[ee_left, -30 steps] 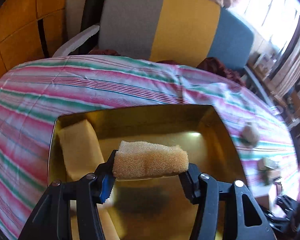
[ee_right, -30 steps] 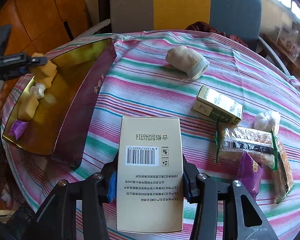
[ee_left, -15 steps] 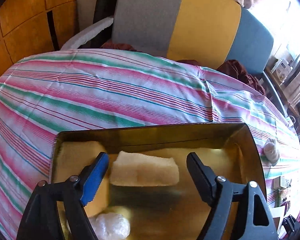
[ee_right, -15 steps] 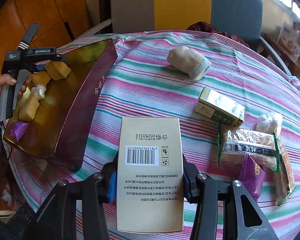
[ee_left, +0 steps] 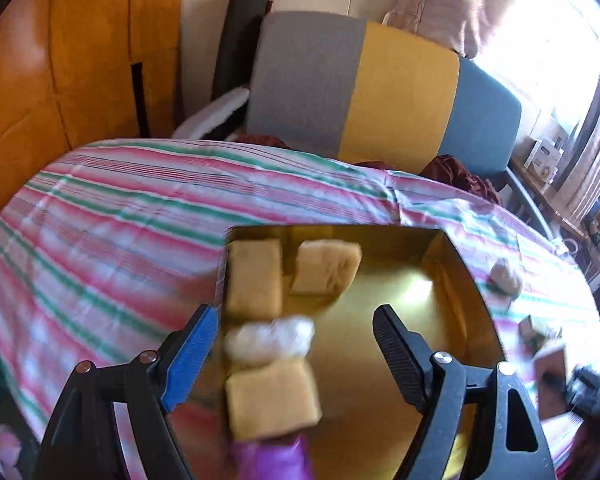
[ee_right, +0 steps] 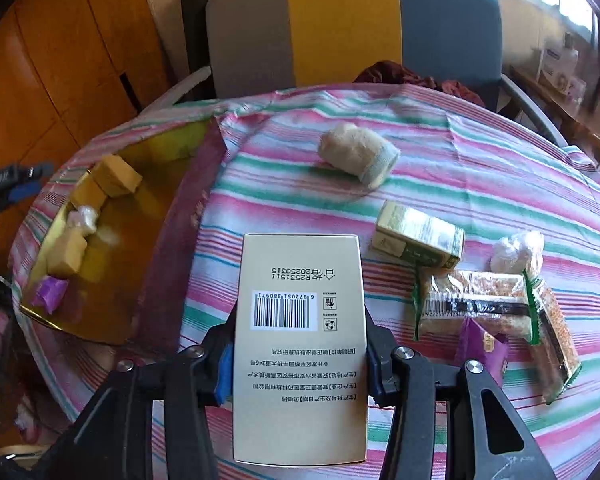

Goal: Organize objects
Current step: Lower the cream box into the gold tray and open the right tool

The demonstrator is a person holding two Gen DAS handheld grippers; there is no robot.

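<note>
1. With the gold tray (ee_left: 452,280) already lined along its left wall with sponge blocks, I read the step in hand as a drop-off just finished: the tan sponge (ee_left: 326,266) lies loose on the tray floor near the far wall, just beside another yellow block (ee_left: 254,280).
2. My left gripper (ee_left: 296,336) stands wide, its jaws having just been opening; nothing sits between the pads, and the white wrapped lump (ee_left: 270,338) and nearer sponge block (ee_left: 272,398) below it are on the tray, not gripped.
3. My right gripper (ee_right: 298,360) is clamped narrow on the flanks of the beige barcode box (ee_right: 300,320), held over the striped tablecloth (ee_right: 480,168) just right of the tray's maroon side.
4. My judgement is that the box goes next: it needs carrying left over the maroon wall and setting on the bare gold floor, clear of the sponges.
5. Still out on the cloth are the rolled sock (ee_right: 358,154), the small gold carton (ee_right: 418,236), a white lump (ee_right: 516,250) and the snack packets (ee_right: 492,308), all well apart from the tray.
</note>
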